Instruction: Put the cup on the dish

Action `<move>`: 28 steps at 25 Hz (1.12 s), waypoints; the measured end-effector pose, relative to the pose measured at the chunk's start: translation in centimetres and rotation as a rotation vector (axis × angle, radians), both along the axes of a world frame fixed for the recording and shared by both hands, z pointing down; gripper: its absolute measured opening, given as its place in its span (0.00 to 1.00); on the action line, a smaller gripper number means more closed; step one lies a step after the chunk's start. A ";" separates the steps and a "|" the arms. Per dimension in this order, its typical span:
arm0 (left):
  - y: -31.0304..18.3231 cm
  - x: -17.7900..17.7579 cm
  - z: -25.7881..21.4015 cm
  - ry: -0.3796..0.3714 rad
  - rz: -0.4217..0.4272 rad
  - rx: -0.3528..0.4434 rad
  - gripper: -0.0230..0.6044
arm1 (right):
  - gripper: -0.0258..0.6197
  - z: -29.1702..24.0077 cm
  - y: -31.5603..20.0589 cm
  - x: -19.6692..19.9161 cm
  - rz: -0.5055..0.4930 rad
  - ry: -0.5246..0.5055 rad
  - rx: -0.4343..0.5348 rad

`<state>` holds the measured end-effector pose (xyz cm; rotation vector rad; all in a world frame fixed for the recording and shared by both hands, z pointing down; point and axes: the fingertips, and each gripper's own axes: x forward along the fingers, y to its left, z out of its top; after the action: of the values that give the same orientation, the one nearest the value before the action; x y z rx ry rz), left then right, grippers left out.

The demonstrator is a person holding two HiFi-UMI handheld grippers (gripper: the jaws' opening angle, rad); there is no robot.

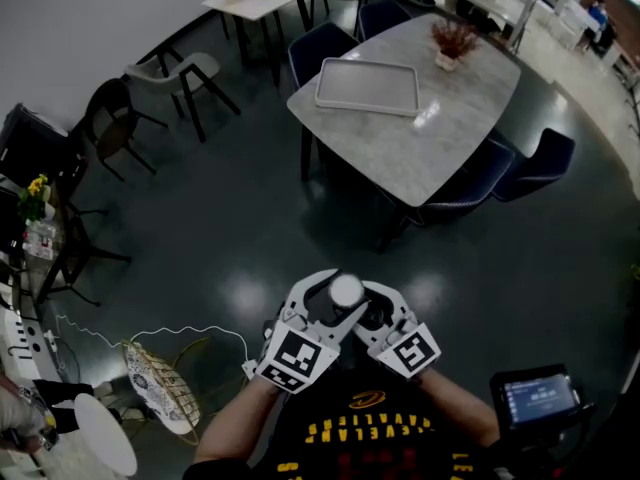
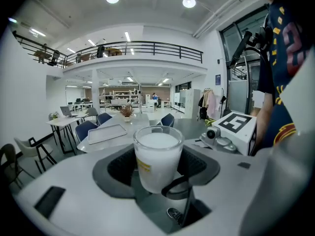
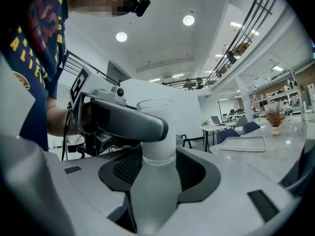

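Close against the person's chest, well back from the marble desk (image 1: 440, 118), both grippers are meeting around one frosted white cup (image 1: 346, 290). The left gripper (image 2: 158, 173) is clamping its jaws on the cup's sides and holding it upright. The right gripper (image 3: 158, 166) is gripping the same cup lower down, with one left jaw crossing in front of it. Over on the desk, a pale rectangular dish (image 1: 366, 86) is lying flat near a small potted plant (image 1: 452, 40), well apart from the cup. Dark blue chairs (image 1: 535, 163) are standing round the desk.
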<state>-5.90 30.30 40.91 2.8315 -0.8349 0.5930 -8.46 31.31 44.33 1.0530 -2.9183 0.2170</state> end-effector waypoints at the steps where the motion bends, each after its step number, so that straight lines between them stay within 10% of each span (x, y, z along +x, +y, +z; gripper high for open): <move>1: -1.1 0.5 0.0 -0.002 -0.010 0.004 0.45 | 0.36 -0.1 -1.1 0.5 -0.013 0.007 0.006; 28: -20.3 6.3 0.7 -0.011 -0.022 0.012 0.45 | 0.36 1.0 -20.4 6.5 -0.041 0.088 -0.010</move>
<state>0.43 9.96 41.64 2.8285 -0.8731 0.6026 -1.97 10.90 45.29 0.9739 -2.8546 0.1790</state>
